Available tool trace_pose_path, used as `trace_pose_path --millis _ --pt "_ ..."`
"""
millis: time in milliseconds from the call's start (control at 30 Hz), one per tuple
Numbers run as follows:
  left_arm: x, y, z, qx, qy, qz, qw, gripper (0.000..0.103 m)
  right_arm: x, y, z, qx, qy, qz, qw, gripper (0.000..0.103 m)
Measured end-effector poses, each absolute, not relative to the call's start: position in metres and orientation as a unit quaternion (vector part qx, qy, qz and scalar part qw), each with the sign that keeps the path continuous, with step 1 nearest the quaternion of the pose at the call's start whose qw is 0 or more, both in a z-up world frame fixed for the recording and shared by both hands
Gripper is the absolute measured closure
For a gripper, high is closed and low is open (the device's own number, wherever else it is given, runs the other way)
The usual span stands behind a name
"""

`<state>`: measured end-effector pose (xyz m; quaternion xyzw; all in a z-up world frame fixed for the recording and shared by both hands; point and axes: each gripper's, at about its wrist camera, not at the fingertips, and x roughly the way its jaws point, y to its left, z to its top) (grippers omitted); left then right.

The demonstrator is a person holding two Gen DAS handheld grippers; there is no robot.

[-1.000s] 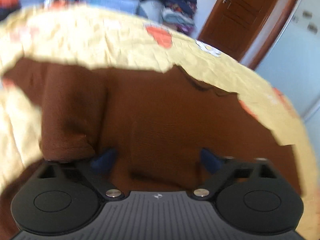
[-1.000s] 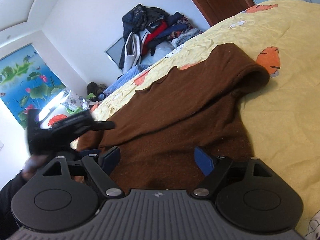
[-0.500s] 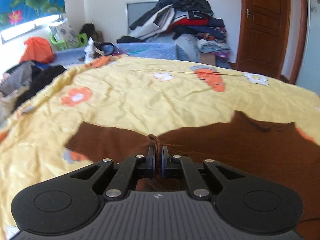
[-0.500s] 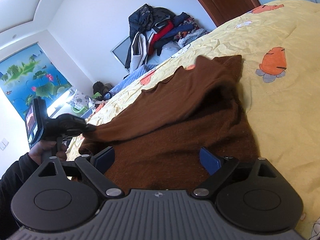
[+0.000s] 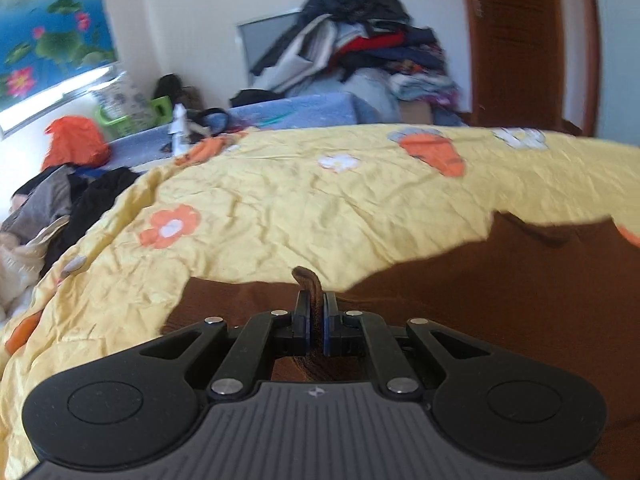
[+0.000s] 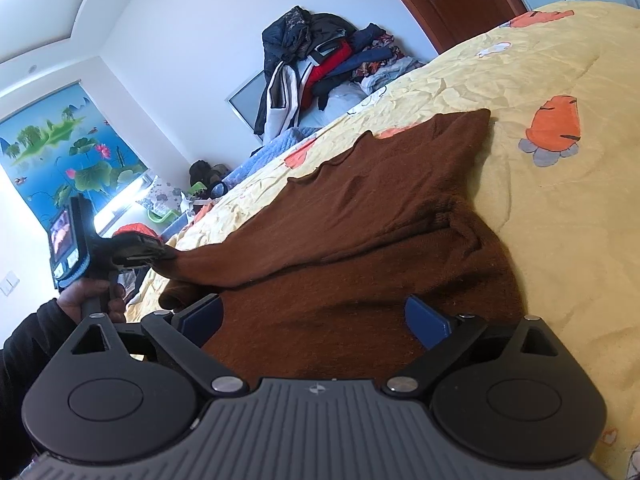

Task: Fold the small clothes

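Left gripper (image 5: pixel 316 320): clamped on pinch of brown sweater (image 6: pixel 380 216), far-left edge. Sweater: flat on yellow quilt (image 6: pixel 560 208), long axis running left-right. Right gripper (image 6: pixel 312 320): jaws opening, pads clear, sweater's near edge between them.

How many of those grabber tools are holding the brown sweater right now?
1. The left gripper is shut on a pinch of the brown knitted sweater; the right gripper hangs over it, jaws opening, gripping nothing.
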<state>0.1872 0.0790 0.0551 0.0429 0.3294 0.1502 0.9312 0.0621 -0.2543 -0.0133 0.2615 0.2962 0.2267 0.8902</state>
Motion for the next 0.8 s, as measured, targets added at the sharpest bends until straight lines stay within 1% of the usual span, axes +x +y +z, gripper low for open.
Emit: trace_pose_path --millis 33,100,133,167,200,233,300,333,467,633,700,767,800 --pt "0.183 0.074 0.055 0.050 0.328 0.133 0.934 0.096 0.062 -0.254 -0.013 0.261 0.297 0.227 0.890 0.005" --pt "0.176 0.071 0.063 0.055 0.317 0.108 0.941 0.088 0.063 -0.254 -0.012 0.262 0.300 0.227 0.889 0.005" --pt "0.172 0.074 0.071 0.053 0.311 0.105 0.943 0.073 0.064 -0.254 -0.010 0.262 0.306 0.226 0.887 0.005" --pt "0.168 0.080 0.079 0.050 0.301 0.110 0.946 0.045 0.066 -0.254 -0.008 0.262 0.313 0.224 0.885 0.005" --pt "0.162 0.089 0.089 0.044 0.280 0.125 0.951 0.028 0.068 -0.255 -0.005 0.263 0.322 0.222 0.882 0.004" --pt "0.153 0.103 0.100 0.036 0.251 0.150 0.956 0.002 0.070 -0.255 0.000 0.265 0.330 0.220 0.879 0.003" --pt "0.137 0.136 0.115 0.004 0.199 0.196 0.960 0.000 0.077 -0.255 0.011 0.270 0.331 0.227 0.875 0.001" --pt "0.134 0.156 0.121 -0.019 0.198 0.207 0.958 0.000 0.082 -0.253 0.018 0.262 0.326 0.233 0.878 0.001" --pt "0.122 0.229 0.112 -0.145 0.224 0.234 0.935 0.000 0.112 -0.230 0.038 0.193 0.319 0.232 0.899 0.000" --pt "0.113 0.280 0.064 -0.267 0.256 0.232 0.900 0.001 0.157 -0.203 0.029 0.139 0.339 0.213 0.905 0.000" --pt "0.117 0.293 0.044 -0.320 0.277 0.212 0.881 0.007 0.168 -0.197 0.017 0.127 0.360 0.199 0.903 0.000" --pt "0.123 0.302 0.023 -0.382 0.297 0.176 0.857 0.022 0.168 -0.194 0.006 0.121 0.364 0.192 0.903 0.000" --pt "0.128 0.303 0.014 -0.407 0.304 0.163 0.846 0.026 0.164 -0.192 0.004 0.110 0.348 0.194 0.911 0.000"
